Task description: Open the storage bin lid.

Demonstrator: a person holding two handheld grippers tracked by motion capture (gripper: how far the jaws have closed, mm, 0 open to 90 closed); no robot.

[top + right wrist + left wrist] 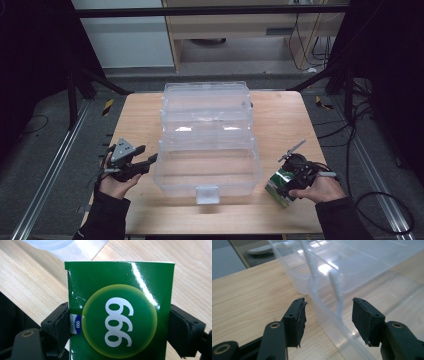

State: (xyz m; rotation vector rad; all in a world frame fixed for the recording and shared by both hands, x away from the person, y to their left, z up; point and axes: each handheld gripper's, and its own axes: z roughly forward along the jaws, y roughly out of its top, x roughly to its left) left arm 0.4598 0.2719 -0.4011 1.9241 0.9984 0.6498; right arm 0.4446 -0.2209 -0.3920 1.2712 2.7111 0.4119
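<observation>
A large clear plastic storage box (206,145) with its lid swung back stands in the middle of the wooden table (140,115). My left gripper (148,161) hovers at the box's near left corner. In the left gripper view the left gripper (329,312) is open, with the box's thin clear wall (337,290) running between the jaws and no pad pressing on it. Off the box's right front corner, my right gripper (290,182) holds a green carton (278,184). In the right gripper view the right gripper (121,326) is shut on the green carton (120,290), which bears a white "999" in a yellow-green disc.
The box has a latch tab (207,194) on its front wall, close to the table's near edge. Bare wood lies left and right of the box. Metal rails, cables and dark frame legs surround the table on the floor.
</observation>
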